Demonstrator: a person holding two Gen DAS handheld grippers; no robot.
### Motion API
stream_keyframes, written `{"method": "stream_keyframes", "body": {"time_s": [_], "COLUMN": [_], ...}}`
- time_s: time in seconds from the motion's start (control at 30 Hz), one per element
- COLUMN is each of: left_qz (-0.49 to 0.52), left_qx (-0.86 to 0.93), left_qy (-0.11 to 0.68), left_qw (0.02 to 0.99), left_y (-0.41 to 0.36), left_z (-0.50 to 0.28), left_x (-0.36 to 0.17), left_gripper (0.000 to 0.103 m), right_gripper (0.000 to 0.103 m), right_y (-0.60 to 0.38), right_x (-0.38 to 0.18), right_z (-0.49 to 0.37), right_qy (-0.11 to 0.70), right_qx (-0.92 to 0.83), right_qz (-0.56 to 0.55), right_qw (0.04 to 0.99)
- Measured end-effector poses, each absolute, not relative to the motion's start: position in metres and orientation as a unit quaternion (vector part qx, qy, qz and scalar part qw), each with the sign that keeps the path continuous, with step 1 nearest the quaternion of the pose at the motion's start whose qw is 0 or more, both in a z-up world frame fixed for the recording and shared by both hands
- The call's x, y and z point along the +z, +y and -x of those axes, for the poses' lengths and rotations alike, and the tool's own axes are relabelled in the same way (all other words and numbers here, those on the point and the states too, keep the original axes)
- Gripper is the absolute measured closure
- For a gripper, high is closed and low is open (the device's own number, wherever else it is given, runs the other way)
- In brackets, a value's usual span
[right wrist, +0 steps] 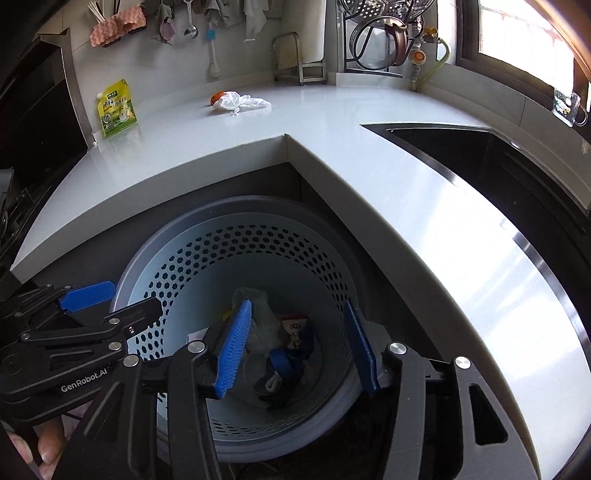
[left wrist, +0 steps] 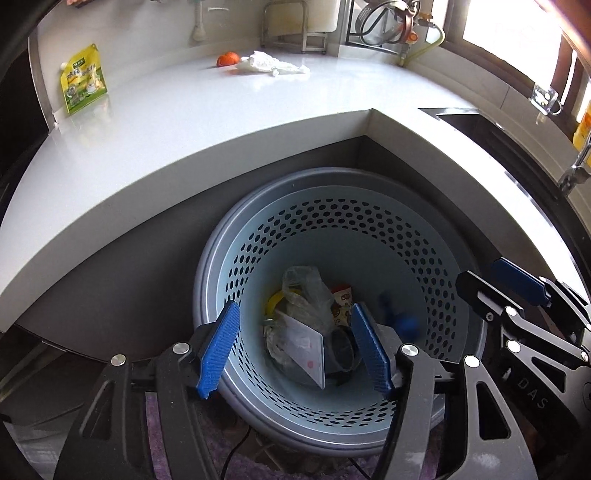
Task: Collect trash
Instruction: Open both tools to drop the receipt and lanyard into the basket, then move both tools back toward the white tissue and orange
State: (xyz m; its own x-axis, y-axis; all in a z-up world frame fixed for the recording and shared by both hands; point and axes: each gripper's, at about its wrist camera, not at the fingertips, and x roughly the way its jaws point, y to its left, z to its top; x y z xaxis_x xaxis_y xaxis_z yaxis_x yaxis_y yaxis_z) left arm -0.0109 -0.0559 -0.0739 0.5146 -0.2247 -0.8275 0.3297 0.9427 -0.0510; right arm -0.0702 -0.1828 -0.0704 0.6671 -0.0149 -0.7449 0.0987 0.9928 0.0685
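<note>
A pale blue perforated trash bin (left wrist: 424, 258) (right wrist: 184, 266) stands on the floor in the counter's inner corner. It holds a clear plastic bag (left wrist: 306, 295) (right wrist: 258, 328), a snack wrapper (left wrist: 341, 302), a white card (left wrist: 306, 347) and a blue item (left wrist: 404, 325) (right wrist: 284, 363). My left gripper (left wrist: 295, 350) (right wrist: 99, 306) is open and empty over the bin. My right gripper (right wrist: 299, 350) (left wrist: 491, 280) is open and empty over the bin too. On the counter lie a white plastic bag (left wrist: 269, 64) (right wrist: 242, 100), an orange object (left wrist: 227, 59) (right wrist: 217, 96) and a yellow-green pouch (left wrist: 83, 79) (right wrist: 117, 109).
The white L-shaped counter (left wrist: 184, 122) (right wrist: 424, 192) wraps around the bin. A dark sink (right wrist: 498, 158) (left wrist: 476, 122) is set in its right part. A metal rack (left wrist: 286, 26) (right wrist: 295, 59) and a kettle (right wrist: 384, 33) stand at the back. A purple rug (left wrist: 229, 454) lies under the bin.
</note>
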Motion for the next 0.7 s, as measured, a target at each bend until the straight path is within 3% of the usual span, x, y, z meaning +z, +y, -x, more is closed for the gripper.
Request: {"method": "stream_keyframes", "body": {"time_s": [0.47, 0.7], "left_qz": [-0.055, -0.052], "left_qx": [-0.152, -0.143], "left_qy": [0.467, 0.453], "left_qw": [0.869, 0.879], "left_y": [-0.0528, -0.0466], "left_z": [0.0102, 0.0111], "left_x": [-0.0743, -0.0675], "left_gripper": [0.040, 0.034], "right_gripper": [0.053, 0.045], "right_y": [-0.1854, -0.1805], "right_x": [-0.0706, -0.0660], "right_z": [0.0709, 0.0745], "right_qy": [0.411, 0.401], "right_qx": [-0.036, -0.033], "right_qz": [-0.053, -0.048], "right_qw": [0.909, 0.914]}}
